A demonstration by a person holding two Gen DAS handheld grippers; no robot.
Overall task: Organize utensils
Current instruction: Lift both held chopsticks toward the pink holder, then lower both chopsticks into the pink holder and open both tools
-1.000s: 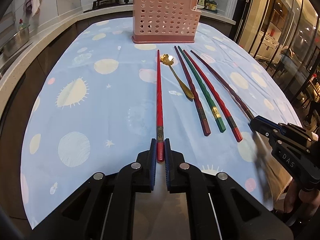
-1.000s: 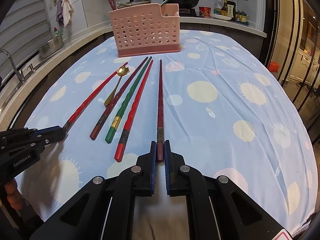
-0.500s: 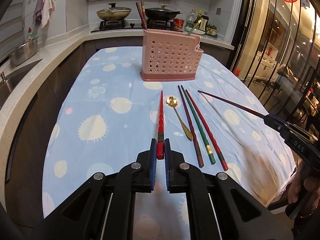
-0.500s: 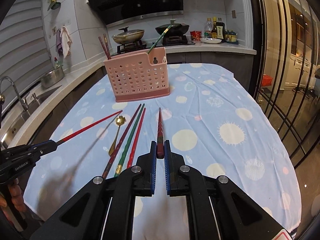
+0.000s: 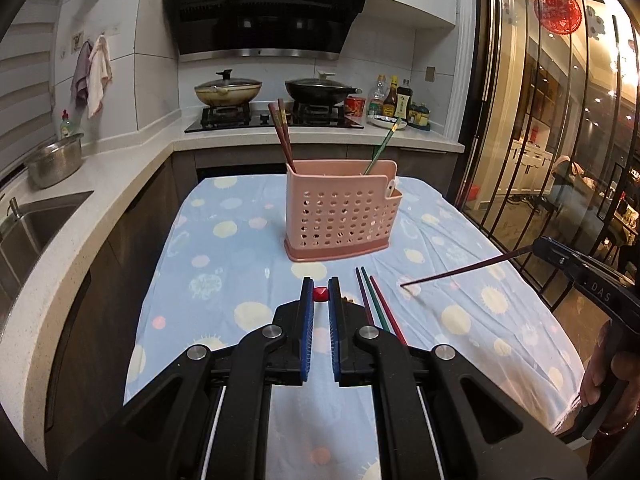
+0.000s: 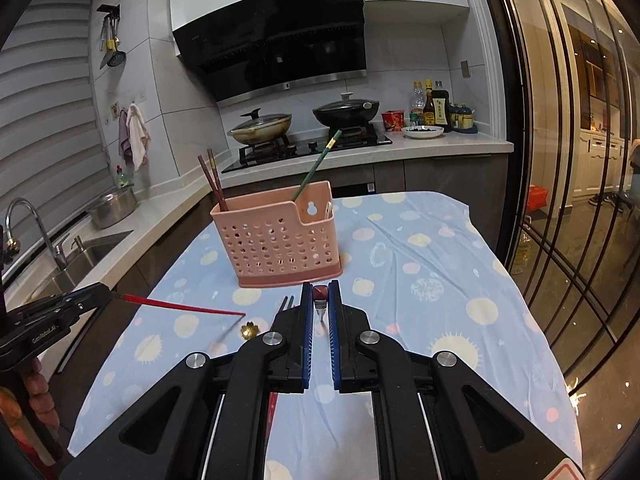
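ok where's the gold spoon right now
In the right wrist view the gold spoon lies on the blue tablecloth, just left of the right gripper and below the tip of the red chopstick the left gripper holds.

Both chopsticks, flat on the tablecloth (image 5: 224,264) a second ago, are being raised clear of it: the red chopstick (image 6: 180,306) is being held aloft in the left gripper (image 5: 321,294), the dark chopstick (image 5: 460,271) in the right gripper (image 6: 320,294).

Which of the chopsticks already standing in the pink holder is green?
The lone green chopstick with the gold band, leaning at the right end of the pink holder. The two brown chopsticks stand together at the left end.
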